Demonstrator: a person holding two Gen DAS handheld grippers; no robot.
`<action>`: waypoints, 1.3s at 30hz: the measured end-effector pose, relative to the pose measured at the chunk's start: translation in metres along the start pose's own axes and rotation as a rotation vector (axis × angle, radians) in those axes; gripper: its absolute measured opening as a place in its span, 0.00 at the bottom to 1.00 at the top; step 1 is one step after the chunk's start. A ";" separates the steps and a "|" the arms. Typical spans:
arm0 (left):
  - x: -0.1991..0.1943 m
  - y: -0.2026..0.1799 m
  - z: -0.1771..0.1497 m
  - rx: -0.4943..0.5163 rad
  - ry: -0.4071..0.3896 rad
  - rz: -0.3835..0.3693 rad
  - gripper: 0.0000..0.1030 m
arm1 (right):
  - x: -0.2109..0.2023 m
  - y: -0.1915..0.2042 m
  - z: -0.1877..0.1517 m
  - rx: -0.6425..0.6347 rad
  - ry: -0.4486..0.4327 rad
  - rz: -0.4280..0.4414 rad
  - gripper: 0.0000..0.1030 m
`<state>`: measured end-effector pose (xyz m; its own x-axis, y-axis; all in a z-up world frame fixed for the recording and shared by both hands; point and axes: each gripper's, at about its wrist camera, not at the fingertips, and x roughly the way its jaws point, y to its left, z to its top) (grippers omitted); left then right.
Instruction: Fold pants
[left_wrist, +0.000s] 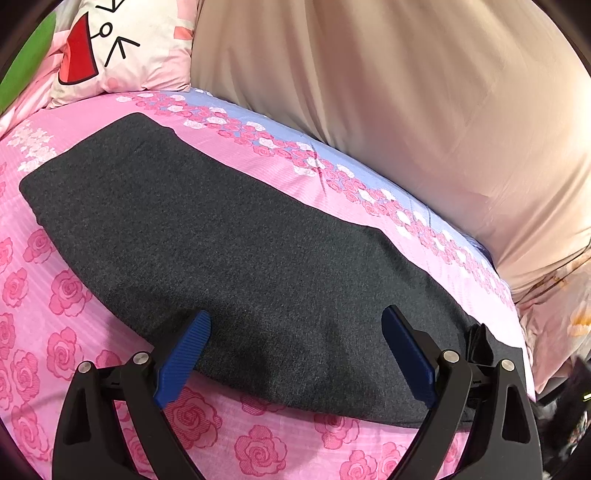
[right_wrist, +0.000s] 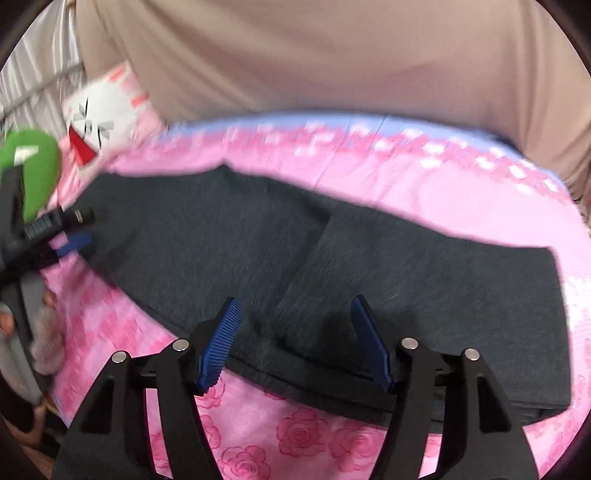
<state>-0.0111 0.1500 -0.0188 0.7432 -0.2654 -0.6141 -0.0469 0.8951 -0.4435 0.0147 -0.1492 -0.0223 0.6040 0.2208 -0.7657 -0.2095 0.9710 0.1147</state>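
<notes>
Left tongs (left_wrist: 295, 350), right tongs (right_wrist: 295, 339) both spread wide over pants (left_wrist: 207, 221), gripping nothing.

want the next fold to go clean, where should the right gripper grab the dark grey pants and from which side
Probably the near long edge of the dark grey knit pants, right of the fold step, where the thick layered hem overhangs the pink rose-print bedsheet. The right gripper is open just above it; come in low from the near side, one finger under the layers, one on top.
</notes>
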 end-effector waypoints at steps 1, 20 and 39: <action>0.000 0.001 0.000 -0.004 0.000 -0.002 0.89 | 0.000 -0.003 0.002 0.017 -0.012 -0.016 0.22; -0.005 0.014 0.000 -0.068 -0.009 -0.077 0.89 | -0.019 -0.010 0.007 0.087 -0.014 -0.029 0.33; -0.006 0.014 0.001 -0.079 -0.013 -0.085 0.89 | -0.062 -0.023 0.018 0.082 -0.132 -0.001 0.09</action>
<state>-0.0157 0.1647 -0.0213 0.7553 -0.3337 -0.5641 -0.0357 0.8385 -0.5437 -0.0040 -0.1833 0.0339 0.7011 0.2248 -0.6767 -0.1485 0.9742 0.1698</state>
